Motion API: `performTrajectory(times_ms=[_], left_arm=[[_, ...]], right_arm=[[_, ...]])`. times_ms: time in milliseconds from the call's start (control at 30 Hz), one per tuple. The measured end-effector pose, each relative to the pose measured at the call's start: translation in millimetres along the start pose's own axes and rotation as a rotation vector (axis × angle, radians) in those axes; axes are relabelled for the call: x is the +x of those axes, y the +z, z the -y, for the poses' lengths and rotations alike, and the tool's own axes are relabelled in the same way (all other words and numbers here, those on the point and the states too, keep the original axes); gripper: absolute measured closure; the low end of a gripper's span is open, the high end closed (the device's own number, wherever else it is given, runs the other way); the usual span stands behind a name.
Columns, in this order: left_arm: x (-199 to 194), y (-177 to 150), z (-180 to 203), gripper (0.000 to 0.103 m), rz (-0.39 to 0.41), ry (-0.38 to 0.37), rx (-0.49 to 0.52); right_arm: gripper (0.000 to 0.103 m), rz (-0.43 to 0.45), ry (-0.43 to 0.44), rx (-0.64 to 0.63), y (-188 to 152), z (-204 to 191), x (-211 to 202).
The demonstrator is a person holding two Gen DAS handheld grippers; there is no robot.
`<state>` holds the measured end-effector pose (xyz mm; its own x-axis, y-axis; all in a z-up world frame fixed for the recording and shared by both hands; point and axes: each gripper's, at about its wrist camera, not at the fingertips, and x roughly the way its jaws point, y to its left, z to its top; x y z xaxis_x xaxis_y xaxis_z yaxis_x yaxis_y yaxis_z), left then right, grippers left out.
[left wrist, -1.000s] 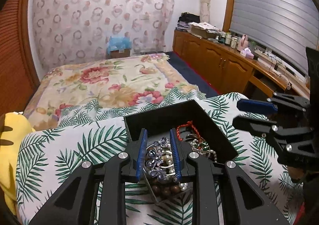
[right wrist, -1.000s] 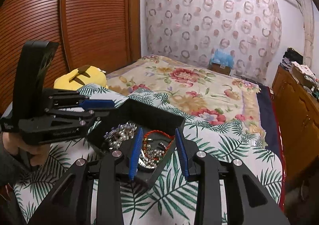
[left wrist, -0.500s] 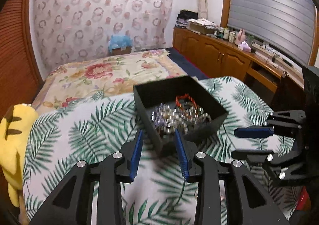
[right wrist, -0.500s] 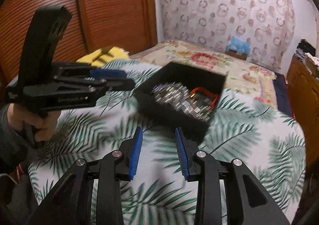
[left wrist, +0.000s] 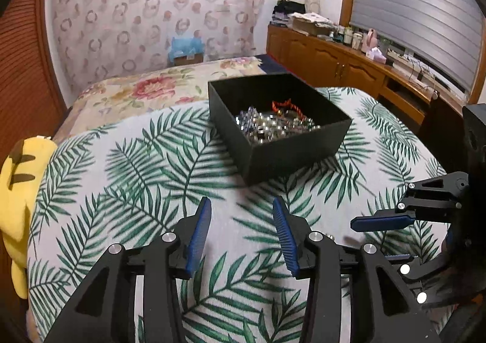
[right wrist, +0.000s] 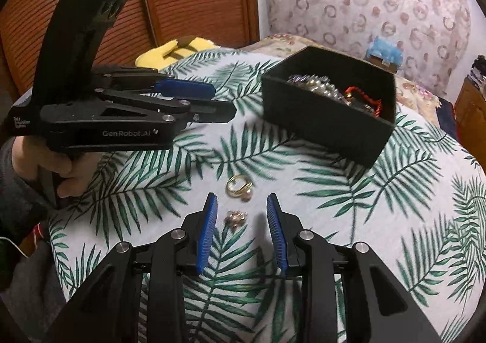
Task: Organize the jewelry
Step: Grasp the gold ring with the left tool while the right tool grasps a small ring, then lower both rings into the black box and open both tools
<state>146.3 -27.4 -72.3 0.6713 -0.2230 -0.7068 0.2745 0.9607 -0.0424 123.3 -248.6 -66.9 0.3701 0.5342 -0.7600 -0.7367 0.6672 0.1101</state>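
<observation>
In the left wrist view, the left gripper point(left wrist: 242, 212) fills the lower middle of the frame, its blue-padded fingers spread apart with nothing between them, over a cloth printed with green palm leaves point(left wrist: 127, 166). Above it, right of centre, a black box point(left wrist: 299, 147) sits on the cloth, holding a heap of silvery beads and jewelry point(left wrist: 270, 127) with a red cord point(left wrist: 284, 105) at the back of the pile. The right gripper point(left wrist: 382, 221) enters from the right edge, seen side-on, and from here I cannot tell how far its fingers are parted. A yellow plush toy point(left wrist: 18, 191) lies at the left edge, a floral bedspread point(left wrist: 145, 89) stretches behind the box, and a wooden cabinet point(left wrist: 334, 63) runs along the upper right. In the right wrist view, the right gripper point(right wrist: 241, 215) sits at the bottom centre with its fingers spread and empty. Between the fingertips, on the cloth point(right wrist: 395, 206), lies a small rose-gold piece point(right wrist: 236, 217), and just above it a gold ring with a pearl point(right wrist: 239, 187); the two are near each other but apart. The box point(right wrist: 326, 127) stands in the upper right, well apart from both loose pieces, with beads point(right wrist: 316, 86) heaped inside. The left gripper point(right wrist: 212, 101) reaches in from the left, held in a hand point(right wrist: 60, 160), its tips hanging above the cloth left of the box.
</observation>
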Motion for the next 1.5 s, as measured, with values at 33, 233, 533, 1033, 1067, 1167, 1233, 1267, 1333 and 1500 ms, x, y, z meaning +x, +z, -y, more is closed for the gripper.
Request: performTrajectory(times_ms=[33,233,533,1033,1067,1167,1233,1267,1333,1500], left_arm=[[1,-2,0,0.062,-0.006,0.001,0.000],[2,-6,0,0.058,-0.022,-0.007,0.004],[4,-10,21,0.058,-0.045,-0.055,0.037],[9,-19,46,0.057,-0.090,-0.104,0.083],[9,-19,47,0.057,-0.093,-0.105,0.088],[12,-23,53,0.057,-0.105,-0.104,0.114],[15,-24,54,0.060,-0.105,-0.095,0.125],[15,-24,55,0.064,-0.101,-0.085,0.132],[16,-22,54,0.073,-0.097,-0.073,0.133],[16,-19,48,0.086,-0.088,-0.097,0.107]], right_arm=[[0.067,-0.009,0.000,-0.004,-1,-2,2],[0.089,-0.035,-0.036,-0.040,-3,-6,8],[0.089,0.004,-0.098,0.022,-5,29,-10],[0.089,0.030,-0.146,0.082,-15,58,-18],[0.089,0.032,-0.145,0.082,-14,58,-19],[0.089,0.039,-0.145,0.082,-14,59,-21],[0.089,0.043,-0.147,0.080,-12,59,-22],[0.089,0.045,-0.147,0.078,-11,59,-22],[0.089,0.048,-0.149,0.076,-10,59,-23],[0.089,0.061,-0.153,0.070,-3,62,-26]])
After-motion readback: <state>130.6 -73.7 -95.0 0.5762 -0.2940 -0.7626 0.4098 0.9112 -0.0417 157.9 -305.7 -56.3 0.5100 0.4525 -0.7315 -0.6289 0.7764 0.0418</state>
